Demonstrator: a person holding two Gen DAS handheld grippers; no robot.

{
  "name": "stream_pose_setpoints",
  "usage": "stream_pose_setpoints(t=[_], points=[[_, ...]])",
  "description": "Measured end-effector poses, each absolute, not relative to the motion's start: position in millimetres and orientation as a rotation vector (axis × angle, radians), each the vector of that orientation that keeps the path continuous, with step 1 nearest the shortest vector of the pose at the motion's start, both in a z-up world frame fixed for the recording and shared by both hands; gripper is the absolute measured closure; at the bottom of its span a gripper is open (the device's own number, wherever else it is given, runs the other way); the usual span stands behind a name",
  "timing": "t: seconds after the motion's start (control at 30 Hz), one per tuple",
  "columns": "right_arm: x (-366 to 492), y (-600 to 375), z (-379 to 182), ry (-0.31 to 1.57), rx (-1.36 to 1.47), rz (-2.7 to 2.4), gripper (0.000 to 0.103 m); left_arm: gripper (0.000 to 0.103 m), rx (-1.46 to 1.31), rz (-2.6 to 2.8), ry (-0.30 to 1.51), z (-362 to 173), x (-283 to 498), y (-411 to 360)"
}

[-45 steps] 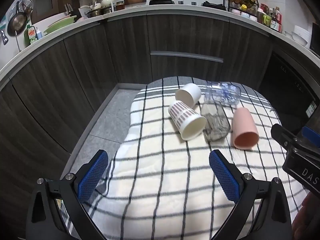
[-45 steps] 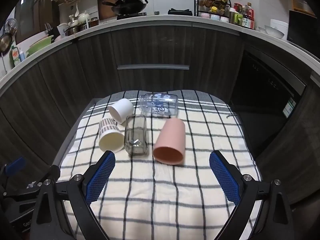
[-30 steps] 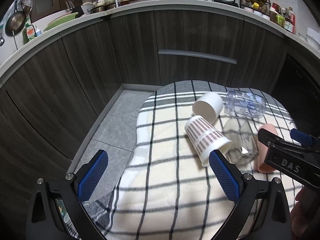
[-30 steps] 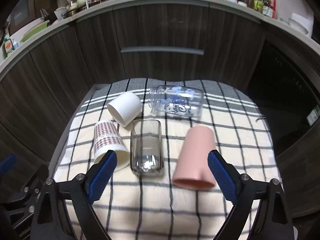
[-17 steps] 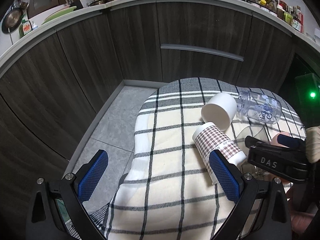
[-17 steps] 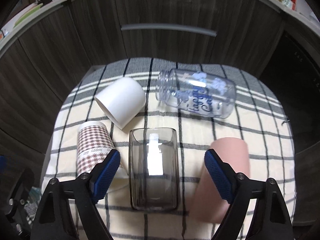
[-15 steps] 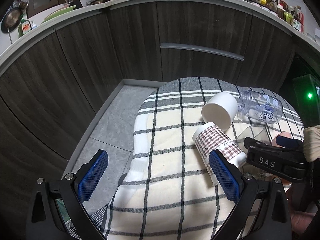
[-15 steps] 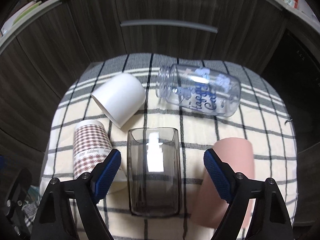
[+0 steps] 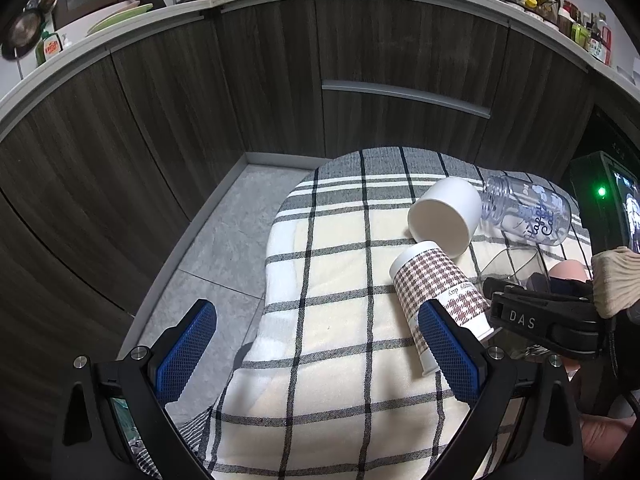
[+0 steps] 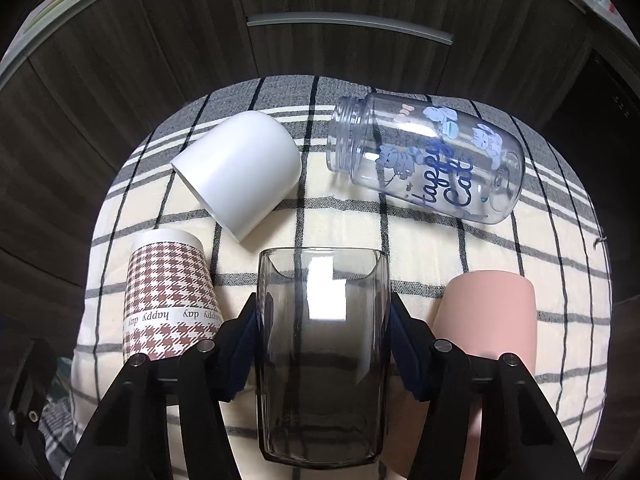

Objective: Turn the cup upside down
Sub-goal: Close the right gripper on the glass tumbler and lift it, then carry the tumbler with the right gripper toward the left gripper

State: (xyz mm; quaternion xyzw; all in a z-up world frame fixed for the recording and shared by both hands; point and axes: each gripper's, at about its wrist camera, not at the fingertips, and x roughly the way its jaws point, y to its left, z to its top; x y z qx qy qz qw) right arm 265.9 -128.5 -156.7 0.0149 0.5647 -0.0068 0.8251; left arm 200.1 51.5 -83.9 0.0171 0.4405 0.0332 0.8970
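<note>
A smoky clear glass cup (image 10: 324,344) lies on its side on the checked cloth (image 10: 344,216), base away from me. My right gripper (image 10: 324,340) is shut on it, blue pads against both of its sides. In the left wrist view the glass (image 9: 516,260) is mostly hidden behind the right gripper's body. My left gripper (image 9: 320,344) is open and empty over the cloth's left edge, its right finger (image 9: 448,348) overlapping the houndstooth paper cup (image 9: 440,296).
On the cloth also lie a white cup (image 10: 240,176), a houndstooth paper cup (image 10: 168,288), a pink cup (image 10: 488,320) and a clear "happy cat" jar (image 10: 428,156). Dark cabinets (image 9: 400,52) stand behind. Grey floor (image 9: 216,248) lies left of the cloth.
My right gripper has moved forward and down and closed on the smoky glass cup. My left gripper has barely moved.
</note>
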Motion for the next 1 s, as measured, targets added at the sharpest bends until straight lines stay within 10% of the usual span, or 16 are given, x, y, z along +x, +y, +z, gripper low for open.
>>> stream_pose_setpoints(t=[1.0], points=[[85, -139, -90, 1.2, 0.097, -0.043, 0.044, 0.0, 0.067, 0.014, 0.839, -30, 51, 49]])
